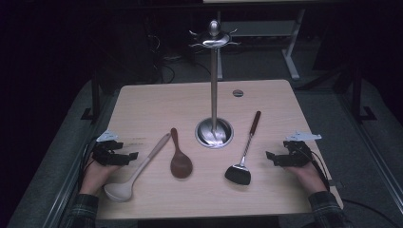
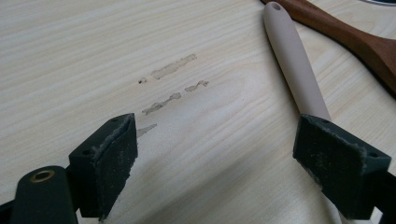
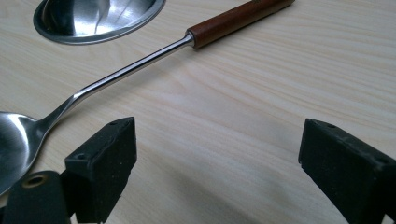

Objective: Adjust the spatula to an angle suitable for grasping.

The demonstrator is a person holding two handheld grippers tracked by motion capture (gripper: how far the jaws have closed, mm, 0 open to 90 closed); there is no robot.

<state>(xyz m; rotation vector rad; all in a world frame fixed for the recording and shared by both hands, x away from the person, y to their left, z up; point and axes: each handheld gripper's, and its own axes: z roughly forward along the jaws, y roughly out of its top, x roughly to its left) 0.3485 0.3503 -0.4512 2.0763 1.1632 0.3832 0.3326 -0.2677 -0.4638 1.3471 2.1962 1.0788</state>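
Observation:
On the wooden table (image 1: 157, 102) stands a steel utensil stand (image 1: 214, 90) with hooks at its top. A beige ladle (image 1: 138, 168), a dark wooden spoon (image 1: 179, 159) and a steel spatula with a wooden handle (image 1: 244, 152) lie in a row in front of it. My left gripper (image 1: 130, 156) rests at the left, open, its jaws facing the ladle's handle (image 2: 294, 70). My right gripper (image 1: 270, 157) rests at the right, open and empty, facing the spatula (image 3: 140, 65). The left gripper (image 2: 219, 172) and the right gripper (image 3: 215, 172) have bare table between their pads.
The stand's round base (image 3: 98, 18) sits mid-table. A small round grommet (image 1: 237, 93) is near the table's far edge. Faint residue marks (image 2: 173, 88) streak the wood ahead of the left gripper. Table legs and cables lie on the dark floor behind.

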